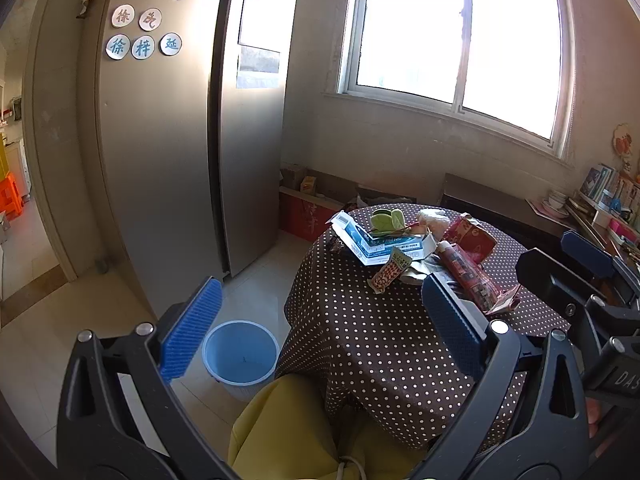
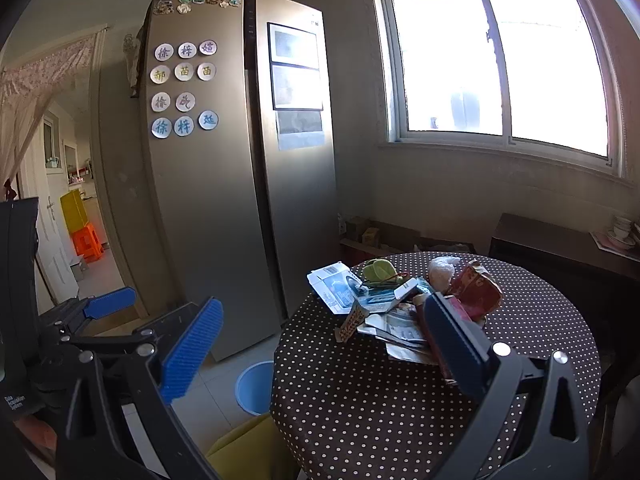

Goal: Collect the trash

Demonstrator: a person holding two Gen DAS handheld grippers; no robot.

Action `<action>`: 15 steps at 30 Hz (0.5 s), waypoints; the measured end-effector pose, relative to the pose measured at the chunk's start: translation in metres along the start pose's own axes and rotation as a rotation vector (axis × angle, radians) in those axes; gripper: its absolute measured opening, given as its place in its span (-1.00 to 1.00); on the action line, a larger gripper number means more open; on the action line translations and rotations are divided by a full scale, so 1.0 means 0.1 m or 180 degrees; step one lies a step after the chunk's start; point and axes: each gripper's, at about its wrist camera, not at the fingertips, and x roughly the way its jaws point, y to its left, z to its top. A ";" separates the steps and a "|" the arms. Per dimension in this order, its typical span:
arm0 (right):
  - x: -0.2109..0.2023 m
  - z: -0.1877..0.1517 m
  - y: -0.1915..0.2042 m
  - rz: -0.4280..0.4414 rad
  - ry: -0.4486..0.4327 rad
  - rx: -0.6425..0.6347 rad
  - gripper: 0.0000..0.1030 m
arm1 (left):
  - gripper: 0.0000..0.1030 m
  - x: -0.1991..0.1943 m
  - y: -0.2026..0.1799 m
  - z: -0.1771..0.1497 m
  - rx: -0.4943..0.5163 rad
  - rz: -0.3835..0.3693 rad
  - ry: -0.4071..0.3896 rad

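Crumpled wrappers (image 1: 472, 270) on polka-dot round table (image 1: 380, 340), round blue plastic bin (image 1: 240, 354) beside, left claw (image 1: 320, 312) and right claw (image 2: 320, 344) spread wide.

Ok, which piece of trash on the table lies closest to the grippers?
The long red tube-shaped wrapper, lying flat at the pile's near edge; the red bag and blue-white boxes sit farther back.

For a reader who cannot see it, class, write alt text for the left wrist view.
The open left gripper hangs in front of a round table in a brown polka-dot cloth, piled with trash: flattened boxes, wrappers and a red packet. A pale blue bin stands on the floor beside the table, near a tall silver fridge. The right gripper shows at the right edge.
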 end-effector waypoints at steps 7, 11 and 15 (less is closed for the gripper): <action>0.03 -0.02 0.08 -0.0081 0.0008 0.0060 0.92 | 0.90 0.06 0.09 -0.05 0.0035 -0.0058 0.0020; 0.05 -0.04 0.13 -0.0135 0.0000 0.0096 0.92 | 0.90 0.08 0.15 -0.08 0.0085 -0.0105 0.0029; 0.06 -0.07 0.20 -0.0194 -0.0005 0.0142 0.92 | 0.90 0.10 0.20 -0.09 0.0147 -0.0186 0.0035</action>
